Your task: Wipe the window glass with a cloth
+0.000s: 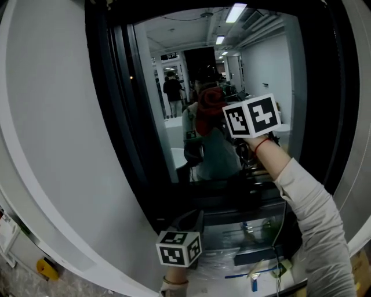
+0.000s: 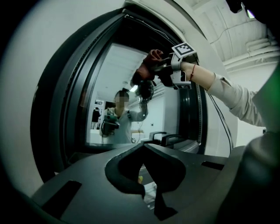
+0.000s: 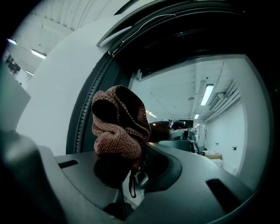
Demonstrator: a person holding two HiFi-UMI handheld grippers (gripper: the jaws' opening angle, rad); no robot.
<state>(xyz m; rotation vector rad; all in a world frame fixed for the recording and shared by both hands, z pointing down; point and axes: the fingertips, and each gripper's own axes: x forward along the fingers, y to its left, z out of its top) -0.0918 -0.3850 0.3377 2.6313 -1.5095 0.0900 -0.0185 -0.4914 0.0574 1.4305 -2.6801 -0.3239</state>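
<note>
Nearest, down by the sill, the left gripper [image 2: 149, 199] hangs idle; its jaws are drawn together on nothing, with only a sliver of light between them. Higher and further out, a sleeved arm [image 1: 316, 214] lifts the right gripper [image 3: 131, 177]; its jaws are clamped on the lower end of a bunched reddish-brown knitted cloth [image 3: 118, 127], and a loose thread dangles between them. The wad stands above the jaw tips, held up to the upper middle of the dark-framed window glass [image 1: 264, 64]; whether it actually touches the pane I cannot tell. Beyond, the glass gives back a lit room with ceiling strip lights [image 1: 235, 12].

The cloth looks light, soft and floppy; I judge it will flatten and drag across the pane rather than slide stiffly, so a grip low on the bunch, as now, leaves the most fabric free to meet the glass; the pane itself is hard and likely slick, and wants even pressure, not a jab.
</note>
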